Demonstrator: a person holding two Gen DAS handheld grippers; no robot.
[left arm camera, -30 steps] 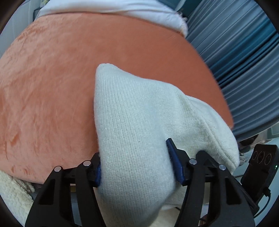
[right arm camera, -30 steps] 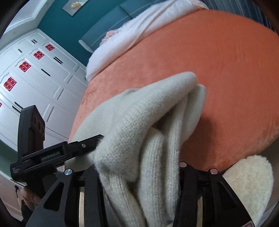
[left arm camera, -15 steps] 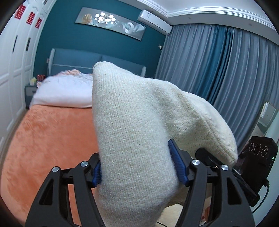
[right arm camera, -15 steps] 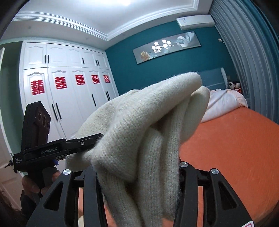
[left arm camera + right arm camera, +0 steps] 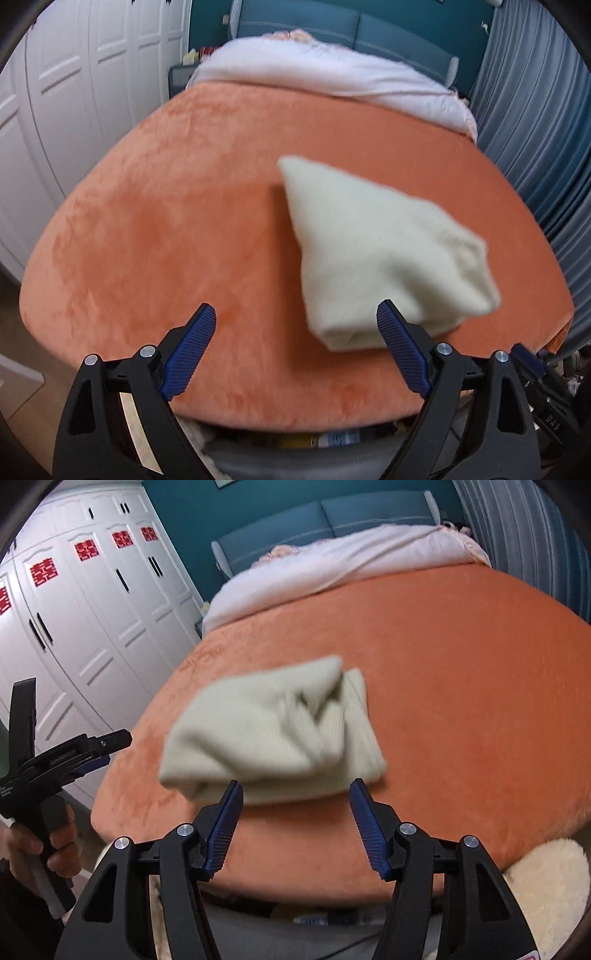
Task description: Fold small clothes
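We hold our left gripper (image 5: 295, 328) above the near edge of the bed with its blue-padded fingers (image 5: 190, 352) spread wide and nothing between them. Our right gripper (image 5: 295, 805) is likewise spread wide and holds nothing. The cream knit garment (image 5: 376, 251) lies bunched in a loose, roughly folded bundle on the orange blanket (image 5: 166, 229), toward the near right part of the bed as the left wrist view shows it; it looks blurred, and we cannot tell whether it rests fully flat. In the right wrist view the same garment (image 5: 273, 731) sits just past our fingertips, its ribbed edge turned to the right, and neither blue pad touches it. The left gripper's black body (image 5: 55, 753) shows at the left of that view, gripped by a hand (image 5: 40, 849). Beyond the blanket a white duvet (image 5: 332, 74) covers the head of the bed, against a blue headboard (image 5: 332, 513). White wardrobe doors (image 5: 92, 609) with red emblems stand to the left, and grey-blue curtains (image 5: 546, 129) hang to the right. A fluffy cream item (image 5: 546, 886) sits at the bed's near right corner.
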